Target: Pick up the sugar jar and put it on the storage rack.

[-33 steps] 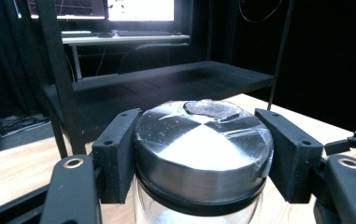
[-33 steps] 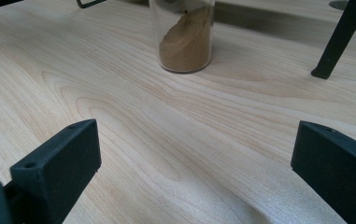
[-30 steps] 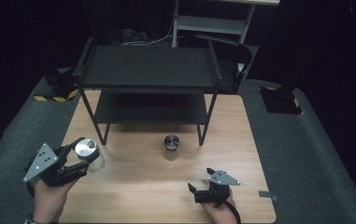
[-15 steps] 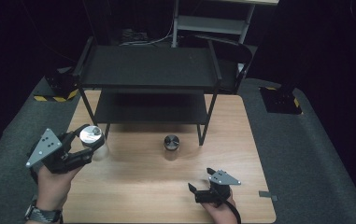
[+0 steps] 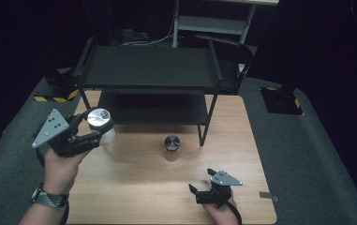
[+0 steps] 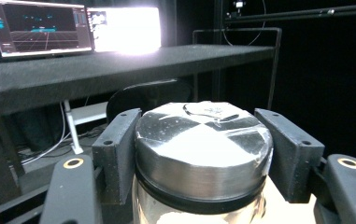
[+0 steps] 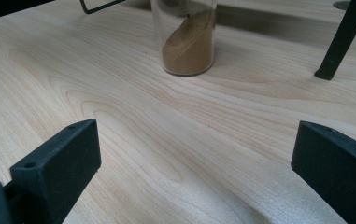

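**Lidded jar held off the table by the left gripper**

A clear glass jar with a round silver metal lid point(image 5: 100, 120) is clamped between the black jaws of the left gripper point(image 5: 91, 130). In the left gripper view the two pads are seen pressed against opposite sides of the lid point(image 6: 202, 140), just above the glass. In the high view the jar is held upright above the left part of the light wooden table point(image 5: 134, 187), just in front of the left legs of the black two-tier metal shelf point(image 5: 148, 68).

The right gripper point(image 5: 203, 191) is rested low near the front edge of the table, its jaws spread wide with nothing between them. A second clear jar, partly filled with brown powder point(image 7: 188, 44), is seen standing on the wood ahead of it, close to a shelf leg point(image 7: 341, 44).
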Tool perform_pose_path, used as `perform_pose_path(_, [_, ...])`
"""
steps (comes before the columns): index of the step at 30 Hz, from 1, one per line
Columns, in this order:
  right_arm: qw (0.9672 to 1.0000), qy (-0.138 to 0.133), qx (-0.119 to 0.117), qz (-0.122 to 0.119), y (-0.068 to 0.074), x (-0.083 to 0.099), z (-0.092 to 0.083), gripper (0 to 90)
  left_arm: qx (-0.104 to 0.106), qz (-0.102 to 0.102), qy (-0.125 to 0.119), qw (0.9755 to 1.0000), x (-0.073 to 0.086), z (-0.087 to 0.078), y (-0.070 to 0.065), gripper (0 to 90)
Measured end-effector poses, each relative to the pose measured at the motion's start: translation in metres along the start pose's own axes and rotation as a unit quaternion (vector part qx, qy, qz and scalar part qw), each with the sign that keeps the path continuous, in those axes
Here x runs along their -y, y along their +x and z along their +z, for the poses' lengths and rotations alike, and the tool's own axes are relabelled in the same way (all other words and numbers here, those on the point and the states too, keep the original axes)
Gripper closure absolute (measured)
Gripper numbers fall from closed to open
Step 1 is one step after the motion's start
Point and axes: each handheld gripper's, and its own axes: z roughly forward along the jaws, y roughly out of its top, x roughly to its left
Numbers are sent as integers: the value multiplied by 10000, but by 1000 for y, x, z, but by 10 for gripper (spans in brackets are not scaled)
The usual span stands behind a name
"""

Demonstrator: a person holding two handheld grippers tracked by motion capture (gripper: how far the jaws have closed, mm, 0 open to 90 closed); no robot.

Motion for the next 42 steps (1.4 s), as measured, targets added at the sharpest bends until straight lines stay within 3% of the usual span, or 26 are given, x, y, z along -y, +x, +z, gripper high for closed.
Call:
perform_pose_path(24, [10000,-37,-50,31,-3,1,-1,12,-74,241,-192,9995,-63,33,7,344])
perform_pose_path(30, [10000,-44,-64,44,-3,2,-1,12,-73,37,-336,9994,-74,41,12,344])
perform_pose_path(39, [9999,-42,-83,37,-4,2,-1,12,-192,159,-392,9989,-87,53,14,344])
perform_pose_path(42, [9999,-38,-90,27,-4,1,-1,12,-209,111,-403,9989,-94,59,17,344])
